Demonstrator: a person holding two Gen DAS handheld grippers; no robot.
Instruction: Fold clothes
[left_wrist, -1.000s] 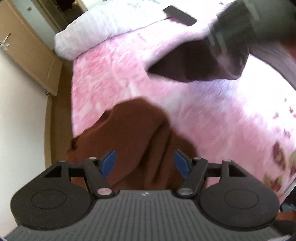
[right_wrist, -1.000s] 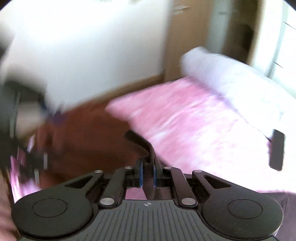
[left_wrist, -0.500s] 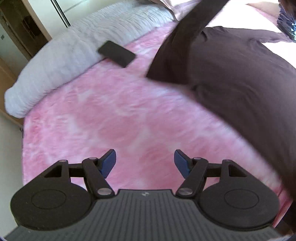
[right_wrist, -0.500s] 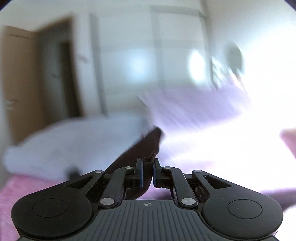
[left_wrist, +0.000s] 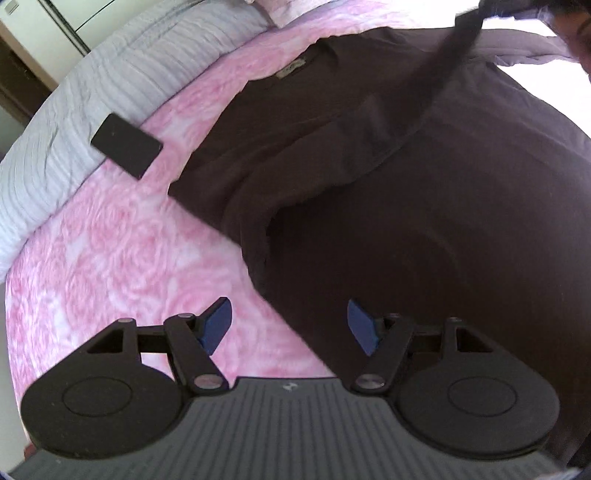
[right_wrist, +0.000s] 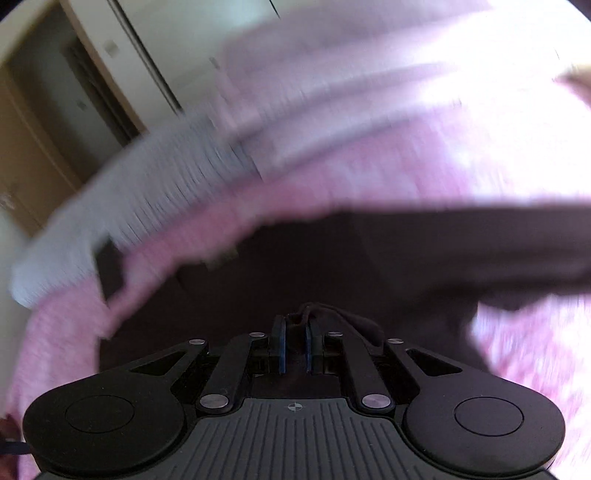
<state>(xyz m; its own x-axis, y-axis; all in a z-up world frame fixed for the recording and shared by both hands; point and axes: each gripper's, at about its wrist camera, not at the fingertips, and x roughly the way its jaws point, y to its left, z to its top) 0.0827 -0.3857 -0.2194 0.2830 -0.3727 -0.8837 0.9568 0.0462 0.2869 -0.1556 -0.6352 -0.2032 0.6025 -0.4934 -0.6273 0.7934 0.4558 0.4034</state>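
Note:
A dark brown shirt (left_wrist: 424, 229) lies spread on the pink bed cover (left_wrist: 122, 251), collar label toward the pillows. One sleeve rises as a taut strip (left_wrist: 454, 62) to the top right of the left wrist view. My left gripper (left_wrist: 288, 325) hangs open over the shirt's left edge, nothing between its blue pads. In the blurred right wrist view, my right gripper (right_wrist: 294, 343) is shut on a bunch of the shirt's fabric (right_wrist: 332, 321), and the shirt (right_wrist: 332, 258) stretches away below it.
A black phone (left_wrist: 126, 145) lies at the seam between the pink cover and the grey quilted bedding (left_wrist: 92, 92) on the left. Pillows sit at the bed's head. A wardrobe and doorway (right_wrist: 66, 122) stand beyond the bed.
Both grippers swept across the bed. The left moved from a reddish-brown garment to the dark shirt's edge. The right carried the pinched fabric along, and the shirt now lies spread out.

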